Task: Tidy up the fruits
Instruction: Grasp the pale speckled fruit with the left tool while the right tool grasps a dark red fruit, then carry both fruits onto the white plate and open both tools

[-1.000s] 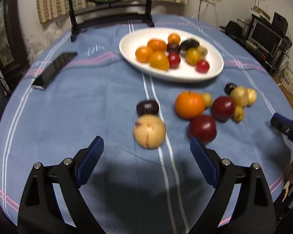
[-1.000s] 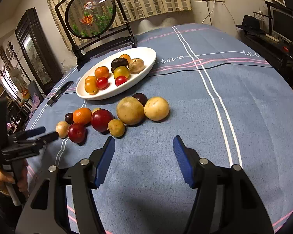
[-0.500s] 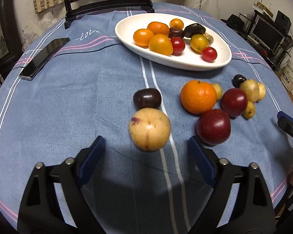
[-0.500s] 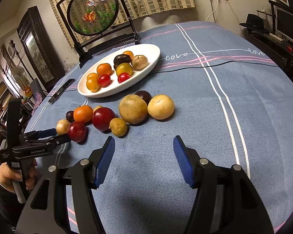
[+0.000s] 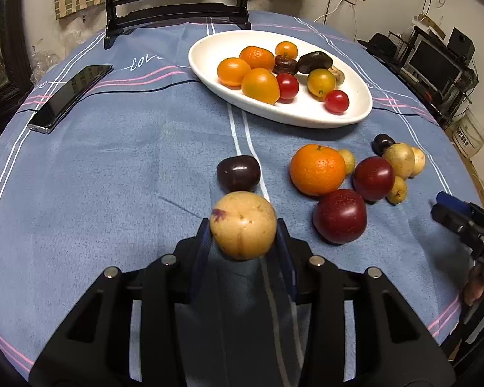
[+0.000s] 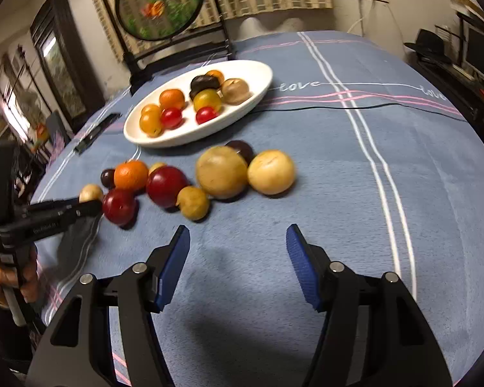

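Left gripper (image 5: 243, 242) is clamped on the pale yellow fruit (image 5: 243, 224), blue pads pressing its two flanks at about the widest girth. The fruit sits near the front of the blue tablecloth (image 5: 129, 167), just this side of a dark plum (image 5: 238, 173); cannot tell whether it has left the cloth.

Handling, as a guess: round, smooth skin, firm but bruisable, light. Hold looks centred across the middle, which suits a sphere; a grip any higher or lower would likely squirt it out. Squeeze only moderately.

Right gripper (image 6: 238, 258) hangs with its fingers spread wide and nothing between them, near side of the cloth, facing the loose cluster: large orange (image 5: 317, 169), two red plums (image 5: 339, 215), several yellow fruits.

White dish (image 5: 355, 116), far centre, already holds oranges, tomatoes and dark fruit, with bare room at its near right end. Phone (image 5: 71, 96) lies far left.
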Tool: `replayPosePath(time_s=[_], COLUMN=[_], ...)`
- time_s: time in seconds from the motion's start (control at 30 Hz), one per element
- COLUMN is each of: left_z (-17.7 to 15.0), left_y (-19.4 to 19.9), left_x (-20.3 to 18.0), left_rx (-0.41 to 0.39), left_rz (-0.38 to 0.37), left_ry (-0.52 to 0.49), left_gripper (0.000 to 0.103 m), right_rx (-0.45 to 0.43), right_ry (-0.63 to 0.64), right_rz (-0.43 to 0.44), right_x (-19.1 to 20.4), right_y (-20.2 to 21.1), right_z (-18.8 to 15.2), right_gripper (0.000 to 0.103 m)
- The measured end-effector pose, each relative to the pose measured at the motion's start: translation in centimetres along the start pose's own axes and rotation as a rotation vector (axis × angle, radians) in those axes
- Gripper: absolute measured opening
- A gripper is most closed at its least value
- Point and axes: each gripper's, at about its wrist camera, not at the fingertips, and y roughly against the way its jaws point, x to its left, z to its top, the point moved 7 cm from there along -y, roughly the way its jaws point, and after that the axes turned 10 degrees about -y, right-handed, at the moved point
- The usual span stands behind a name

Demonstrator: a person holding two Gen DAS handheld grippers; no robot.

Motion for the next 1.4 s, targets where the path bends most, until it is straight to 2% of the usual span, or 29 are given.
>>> replayPosePath(time_s=[0.13,0.3,0.47,0.7,0.77,0.83,0.93,1.2,1.4], left_z=[0.0,-0.1,-0.6,-1.2,-1.4,-1.6,-1.7,-1.4,0.9], left_y=[0.5,1.2,1.5,2.0,1.9,1.9,1.9,1.9,2.5], left_x=[0.1,0.4,1.7,3.8,4.2,4.3,4.5,3.4,1.8], left_rx=[-0.015,-0.034,-0.038,-0.046,-0.043,-0.04,-0.041,-0.035,-0.058], left_rz=[-0.003,-0.009,-0.01,-0.002,-0.001,-0.001,-0.002,-0.001,-0.004], left_ry=[0.001,0.003,0.026,0.063,0.069,0.07,0.074,0.05,-0.011], left_gripper=[0.04,0.04,0.04,0.04,0.04,0.04,0.04,0.04,0.04], right_rx=[0.021,0.055,0.107,0.146,0.143,0.145,0.133,0.106,0.01], right_ry=[0.048,0.139,0.194,0.225,0.226,0.229,0.235,0.2,0.158], right_rz=[0.021,0.097,0.13,0.098,0.079,0.058,0.03,0.069,0.086], right_x=[1.7,5.9,9.3,12.1,12.5,12.8,12.9,11.3,9.0], right_y=[-0.5,-1.0,-2.8,-5.4,-6.2,-6.8,-7.4,-5.2,-1.8], right_z=[-0.3,-1.0,-1.6,-1.4,-1.1,-0.9,-0.6,-0.4,1.9], right_gripper=[0.062,0.063,0.063,0.063,0.059,0.048,0.04,0.04,0.04])
